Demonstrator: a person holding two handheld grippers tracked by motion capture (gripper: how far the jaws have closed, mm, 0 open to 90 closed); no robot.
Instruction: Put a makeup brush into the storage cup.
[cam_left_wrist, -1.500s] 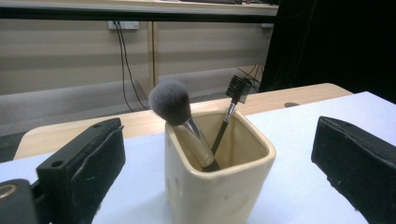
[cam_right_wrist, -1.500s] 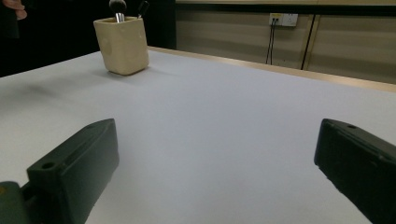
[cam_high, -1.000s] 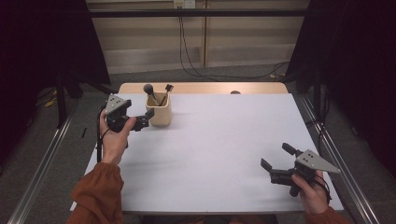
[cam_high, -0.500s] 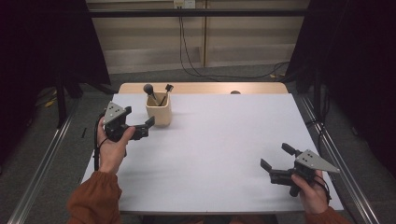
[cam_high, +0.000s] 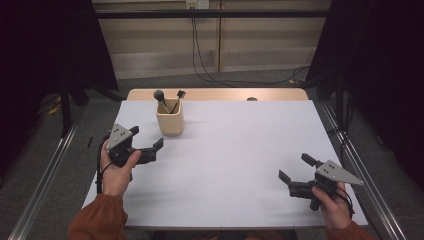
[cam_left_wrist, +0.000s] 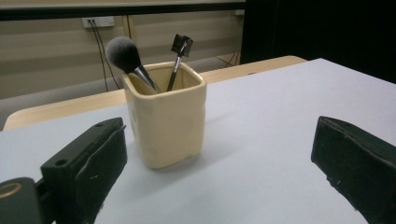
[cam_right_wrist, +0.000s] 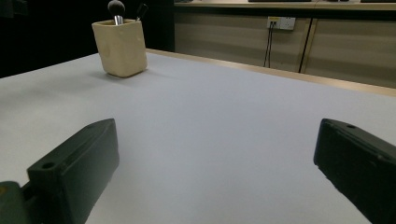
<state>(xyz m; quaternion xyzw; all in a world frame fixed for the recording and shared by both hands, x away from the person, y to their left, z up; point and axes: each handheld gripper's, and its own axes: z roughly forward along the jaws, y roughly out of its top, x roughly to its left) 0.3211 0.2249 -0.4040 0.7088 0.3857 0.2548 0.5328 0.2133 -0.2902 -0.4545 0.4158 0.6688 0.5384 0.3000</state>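
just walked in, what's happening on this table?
A person sits at the white table with a handheld gripper in each hand. The left gripper is open and sits close to a cream cup, its jaws apart from it and holding nothing. The cup stands upright with a fluffy makeup brush and a thin brush in it. The right gripper is open near the table's right front corner, far from the cup.
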